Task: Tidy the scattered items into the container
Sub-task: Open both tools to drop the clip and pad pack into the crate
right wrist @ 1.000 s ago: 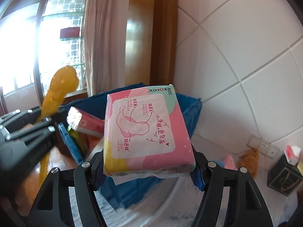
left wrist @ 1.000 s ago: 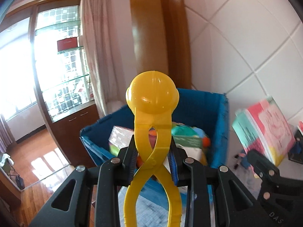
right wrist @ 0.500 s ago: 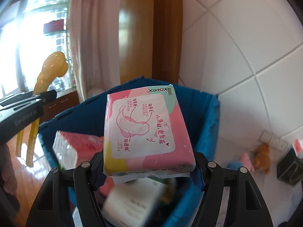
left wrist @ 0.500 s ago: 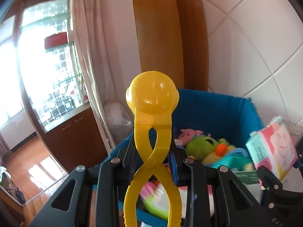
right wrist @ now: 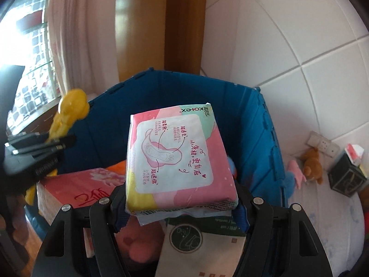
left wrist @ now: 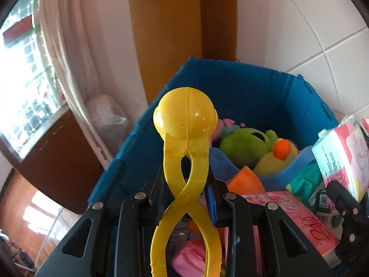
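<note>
Two grippers hold things above one blue bin (left wrist: 249,97). Left gripper (left wrist: 185,198) is closed narrow on yellow tongs (left wrist: 185,124), its black fingers (left wrist: 147,198) pressing the crossed handles. The tongs are of smooth, shiny plastic, with a round ball-shaped head made of two halves and thin curved handles. They stand upright in the middle of the left wrist frame, over the near left part of the bin.

Right gripper (right wrist: 180,207) stands wider and clamps a pink pack (right wrist: 175,157), a soft, flat, square packet with glossy wrap and red print. It sits in the middle of the right wrist frame, over the bin.

The bin has stiff ribbed plastic walls and stands against a wall of white glossy tiles (right wrist: 299,34). Inside lie a green plush toy (left wrist: 249,142) with an orange nose, fuzzy and round, and a pink tissue box (right wrist: 76,191) with sharp edges.

Only the left wrist view shows the plush toy clearly. Only the right wrist view shows the white surface at the right of the bin, with a brown plush bear (right wrist: 311,164), a small pink toy (right wrist: 296,169) and a dark box (right wrist: 347,177) on it. In that view the tongs (right wrist: 69,115) appear at the left edge, blurred.
</note>
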The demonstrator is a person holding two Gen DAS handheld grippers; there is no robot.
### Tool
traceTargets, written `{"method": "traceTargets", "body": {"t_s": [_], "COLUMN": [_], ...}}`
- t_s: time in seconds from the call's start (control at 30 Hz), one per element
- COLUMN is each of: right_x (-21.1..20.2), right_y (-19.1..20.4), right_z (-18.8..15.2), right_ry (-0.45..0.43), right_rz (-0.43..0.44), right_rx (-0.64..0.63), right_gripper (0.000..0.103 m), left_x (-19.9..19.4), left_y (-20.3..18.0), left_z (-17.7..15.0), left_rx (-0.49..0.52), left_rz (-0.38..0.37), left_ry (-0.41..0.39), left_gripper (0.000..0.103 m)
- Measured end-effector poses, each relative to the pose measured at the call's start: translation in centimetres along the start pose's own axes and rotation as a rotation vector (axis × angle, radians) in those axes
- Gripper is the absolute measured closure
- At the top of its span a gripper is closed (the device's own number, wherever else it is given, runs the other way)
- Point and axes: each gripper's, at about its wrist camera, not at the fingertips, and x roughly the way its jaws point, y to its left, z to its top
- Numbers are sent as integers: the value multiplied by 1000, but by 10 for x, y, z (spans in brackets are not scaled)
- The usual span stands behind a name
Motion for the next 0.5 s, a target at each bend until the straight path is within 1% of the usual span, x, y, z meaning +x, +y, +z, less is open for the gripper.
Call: {"method": "traceTargets", "body": {"t_s": [0.03,0.07,0.1,0.13,0.17,0.2,0.5], "right_x": [-1,-1,-2,-2,-2,-3,-22], "right_y": [-3,-4,-3,-2,-3,-2,4], "right_z": [0,1,2,3,4,4,5], "right_ry": [1,1,-1,-2,-3,-8,-54], "right_rz": [-4,-12,-16,-21,-27,-31,-36], "right_rx": [6,12,16,18,21,23,17], "right_gripper": [32,31,30,30,29,29,27], "left_x": [2,2,1,-1,-5,-9,-44], "left_y": [-1,-1,-1,-1,-2,-2,-1], "left_z": [-1,-2,-3,-5,-6,-7,-18], "left_rx": [-3,-5,-7,-9,-10,-12,-32], "left_rz": [-11,-13,-10,-4,0,1,-34], "left_ry": [2,-1,-8,-21,-35,-51,-113], "left_gripper": [71,62,47,40,29,26,26]}}
